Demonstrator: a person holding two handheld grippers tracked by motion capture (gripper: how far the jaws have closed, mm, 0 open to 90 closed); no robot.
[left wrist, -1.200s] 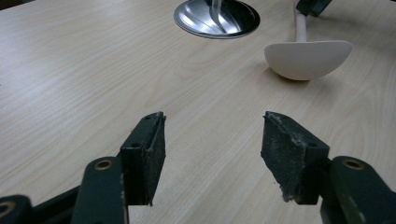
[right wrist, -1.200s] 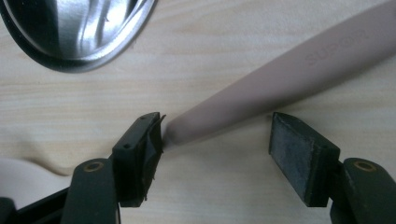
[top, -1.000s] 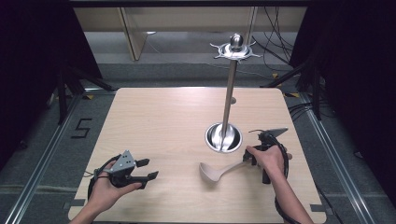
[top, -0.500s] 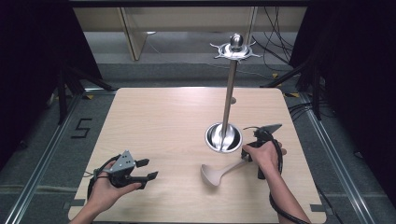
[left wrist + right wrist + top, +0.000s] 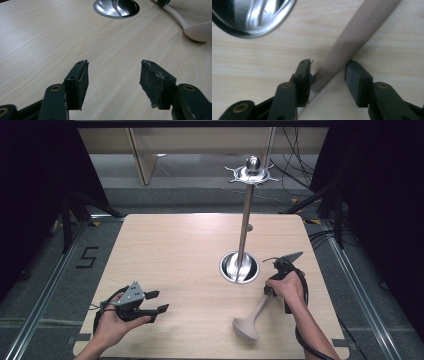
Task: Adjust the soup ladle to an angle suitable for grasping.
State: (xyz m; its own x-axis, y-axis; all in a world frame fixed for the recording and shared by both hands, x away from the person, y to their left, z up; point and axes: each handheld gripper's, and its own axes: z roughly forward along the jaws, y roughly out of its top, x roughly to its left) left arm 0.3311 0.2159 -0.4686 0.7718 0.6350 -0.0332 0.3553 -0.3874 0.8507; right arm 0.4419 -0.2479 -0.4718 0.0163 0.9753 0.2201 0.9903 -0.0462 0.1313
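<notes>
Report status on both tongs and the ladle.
Left tongs open, idle. Right tongs around ladle handle, grip unclear. Stand close beside.

Light falls evenly from above on the pale table [image 5: 175,255] — the room around it is nearly black. Glare streaks the steel base [image 5: 254,17] just beyond the right gripper [image 5: 328,75], where the close view blurs — soft shadows only.

Black two-fingered grippers [image 5: 156,302], grey three-cornered plates, trailing black cables.
</notes>
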